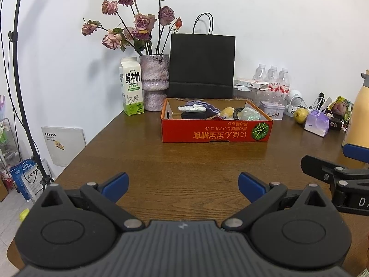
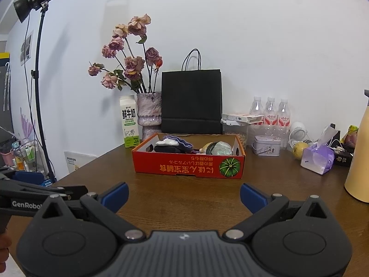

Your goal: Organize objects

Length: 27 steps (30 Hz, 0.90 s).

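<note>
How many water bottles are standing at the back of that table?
3, side by side against the wall, right of the black bag: left bottle, middle bottle, right bottle. Boxes cover their lower parts, so more could be hidden behind.

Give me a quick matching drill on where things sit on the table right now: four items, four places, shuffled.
Items:
1. milk carton
2. black paper bag
3. yellow-green fruit
4. white sock

Places:
A. inside the red cardboard box
B. directly behind the box, against the wall
C. left of the flower vase
D. right of the box, beside the purple tissue pack

Pairs: 1-C, 2-B, 3-D, 4-A

Both tongs, left and right, are open over bare table.
</note>
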Each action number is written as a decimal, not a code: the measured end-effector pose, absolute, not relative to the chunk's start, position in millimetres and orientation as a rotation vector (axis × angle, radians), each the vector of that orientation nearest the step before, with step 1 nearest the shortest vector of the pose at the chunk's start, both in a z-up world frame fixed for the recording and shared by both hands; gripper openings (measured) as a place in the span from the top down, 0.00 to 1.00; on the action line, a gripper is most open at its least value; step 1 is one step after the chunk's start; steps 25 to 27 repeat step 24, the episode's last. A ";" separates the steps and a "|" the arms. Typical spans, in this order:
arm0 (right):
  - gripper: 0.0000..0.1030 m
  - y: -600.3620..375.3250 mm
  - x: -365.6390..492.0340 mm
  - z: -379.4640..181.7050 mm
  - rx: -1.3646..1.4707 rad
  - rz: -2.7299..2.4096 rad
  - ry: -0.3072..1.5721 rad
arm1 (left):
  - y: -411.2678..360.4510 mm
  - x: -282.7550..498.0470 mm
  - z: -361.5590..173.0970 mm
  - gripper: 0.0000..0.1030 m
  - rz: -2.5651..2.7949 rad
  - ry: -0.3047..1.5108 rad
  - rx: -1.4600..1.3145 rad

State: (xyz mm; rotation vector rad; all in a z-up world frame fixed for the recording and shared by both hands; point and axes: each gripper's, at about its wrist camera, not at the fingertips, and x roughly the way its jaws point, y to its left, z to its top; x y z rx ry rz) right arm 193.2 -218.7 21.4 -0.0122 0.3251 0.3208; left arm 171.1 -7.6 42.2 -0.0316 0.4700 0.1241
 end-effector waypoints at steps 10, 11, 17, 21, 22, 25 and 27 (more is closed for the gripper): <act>0.00 -218.0 191.4 16.9 -0.010 0.322 0.331 | -6.8 171.5 41.9 0.00 0.126 0.484 -0.036; 0.00 -217.9 191.6 16.7 -0.010 0.323 0.332 | -6.8 171.7 41.9 0.00 0.126 0.484 -0.036; 0.00 -217.7 191.9 15.9 -0.010 0.324 0.334 | -8.6 172.5 41.5 0.00 0.118 0.480 -0.022; 0.00 -216.8 193.2 13.8 -0.012 0.326 0.337 | -12.4 173.6 40.0 0.00 0.119 0.473 -0.008; 0.00 -217.0 194.2 13.1 -0.012 0.327 0.339 | -12.4 174.3 39.8 0.00 0.120 0.474 -0.009; 0.00 -216.8 195.6 12.2 -0.012 0.328 0.341 | -12.9 176.1 39.8 0.00 0.117 0.475 -0.006; 0.00 -216.8 195.6 12.2 -0.012 0.328 0.341 | -12.9 176.1 39.8 0.00 0.117 0.475 -0.006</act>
